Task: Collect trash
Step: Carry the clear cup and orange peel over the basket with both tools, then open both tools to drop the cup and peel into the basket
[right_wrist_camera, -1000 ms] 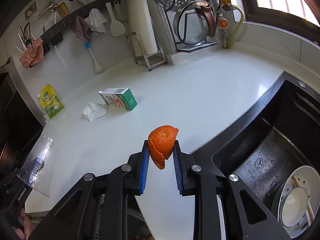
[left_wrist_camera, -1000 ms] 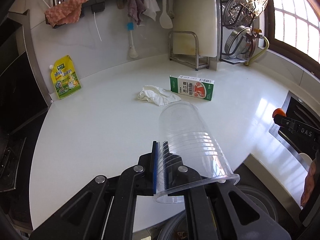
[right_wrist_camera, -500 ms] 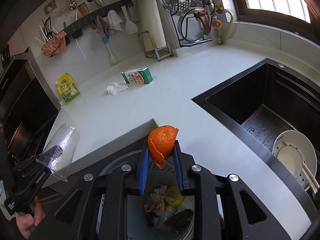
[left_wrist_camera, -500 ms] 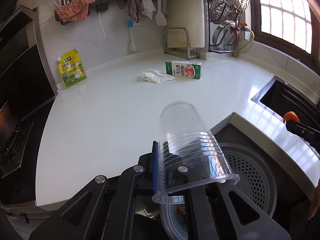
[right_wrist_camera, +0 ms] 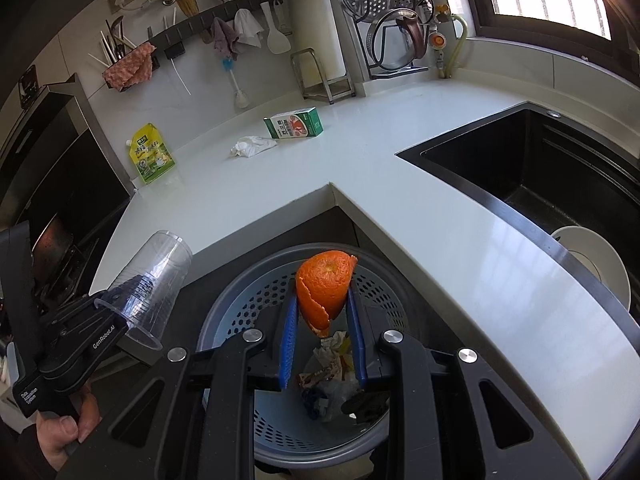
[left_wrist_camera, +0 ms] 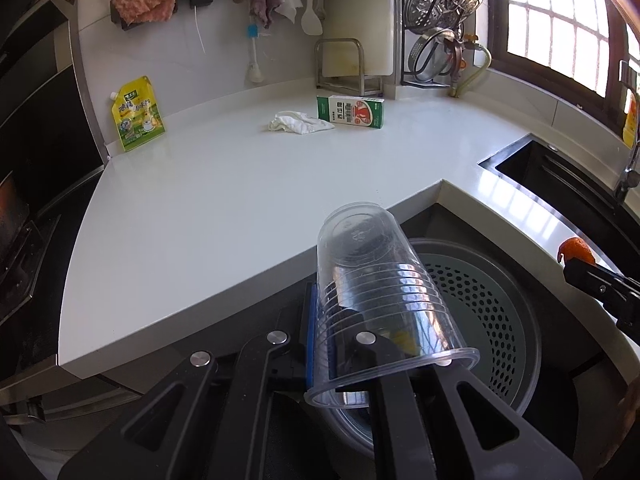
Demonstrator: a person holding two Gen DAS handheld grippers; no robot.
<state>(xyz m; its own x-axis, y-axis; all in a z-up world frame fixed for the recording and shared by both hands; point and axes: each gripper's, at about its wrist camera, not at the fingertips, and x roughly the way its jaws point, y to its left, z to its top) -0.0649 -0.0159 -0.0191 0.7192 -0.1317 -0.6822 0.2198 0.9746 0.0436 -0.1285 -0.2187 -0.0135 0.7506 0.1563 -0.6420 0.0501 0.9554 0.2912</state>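
Looking along the left gripper, its fingers pinch a clear cup by the wall, and the bin has slid in right beneath and ahead of it; a second ago only table lay there. Carton, tissue and pouch lie far ahead.

From the right gripper, clamped on orange peel, the bin now sits directly below. Both pieces look ready to drop.
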